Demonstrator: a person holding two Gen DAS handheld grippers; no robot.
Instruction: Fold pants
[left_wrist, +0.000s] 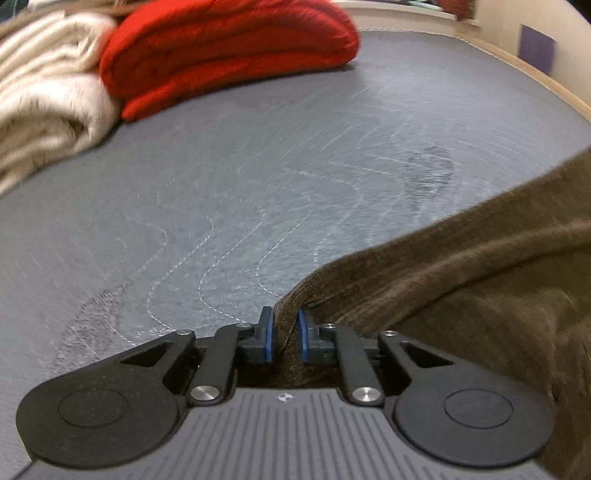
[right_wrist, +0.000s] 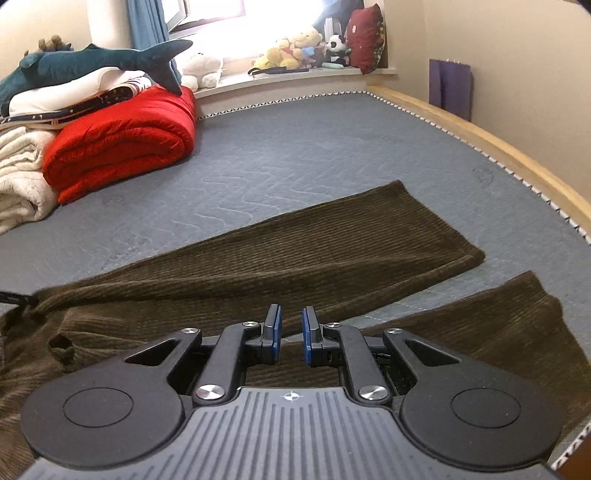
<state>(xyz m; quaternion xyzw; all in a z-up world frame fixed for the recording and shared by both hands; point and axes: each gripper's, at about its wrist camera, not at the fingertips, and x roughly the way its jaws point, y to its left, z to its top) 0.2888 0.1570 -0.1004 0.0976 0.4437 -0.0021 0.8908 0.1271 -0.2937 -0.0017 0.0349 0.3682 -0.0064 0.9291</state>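
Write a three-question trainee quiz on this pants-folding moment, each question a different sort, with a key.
1. True or false: the left gripper has brown cloth of the pants between its fingers.
2. Multiple choice: the right gripper is (A) shut on a pant leg, (B) open above the pants with nothing between its fingers, (C) shut on the red blanket.
3. Fill in: the plush shark lies on top of the pile at the far ____ of the mattress, as the right wrist view shows it.

Key: 1 true; 2 B; 3 left.
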